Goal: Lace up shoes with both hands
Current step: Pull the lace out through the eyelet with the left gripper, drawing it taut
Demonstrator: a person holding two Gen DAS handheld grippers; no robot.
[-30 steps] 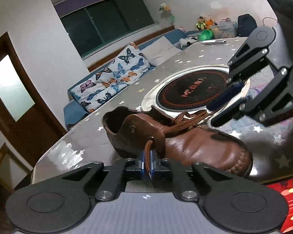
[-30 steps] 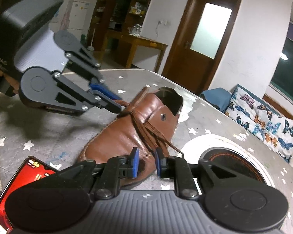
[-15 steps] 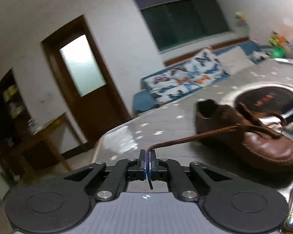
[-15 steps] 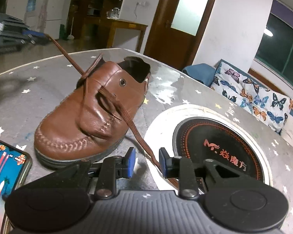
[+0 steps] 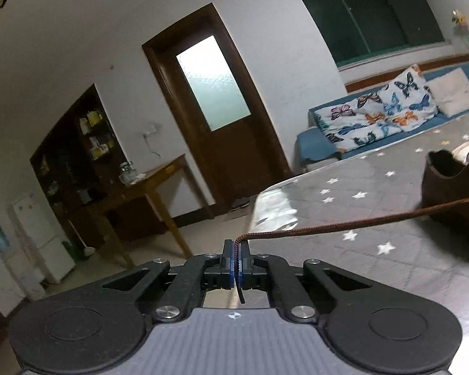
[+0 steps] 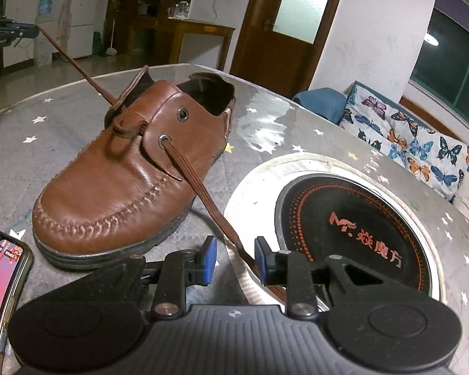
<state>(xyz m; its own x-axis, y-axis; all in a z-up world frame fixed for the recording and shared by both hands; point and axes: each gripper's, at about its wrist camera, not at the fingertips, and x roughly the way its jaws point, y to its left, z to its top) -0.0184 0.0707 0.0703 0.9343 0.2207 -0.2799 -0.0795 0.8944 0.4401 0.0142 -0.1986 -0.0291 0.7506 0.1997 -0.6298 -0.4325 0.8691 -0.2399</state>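
A brown leather shoe lies on the grey star-patterned table, toe toward the right wrist camera; only its heel shows at the right edge of the left wrist view. My left gripper is shut on one end of the brown lace, which runs taut to the shoe. In the right wrist view that left gripper sits far upper left, off the table's edge. The other lace end leaves the lower eyelet and passes between the blue pads of my right gripper, which stands open, not pressing it.
A lit phone lies by the shoe's toe at the lower left. A round black cooktop disc is set into the table at the right. Beyond the table's edge are a wooden side table, a door and a sofa with butterfly cushions.
My left gripper has pulled away from the shoe with the lace end, drawing it taut, and swung toward the door. My right gripper's jaws have widened and it has drawn back along the loose lace.
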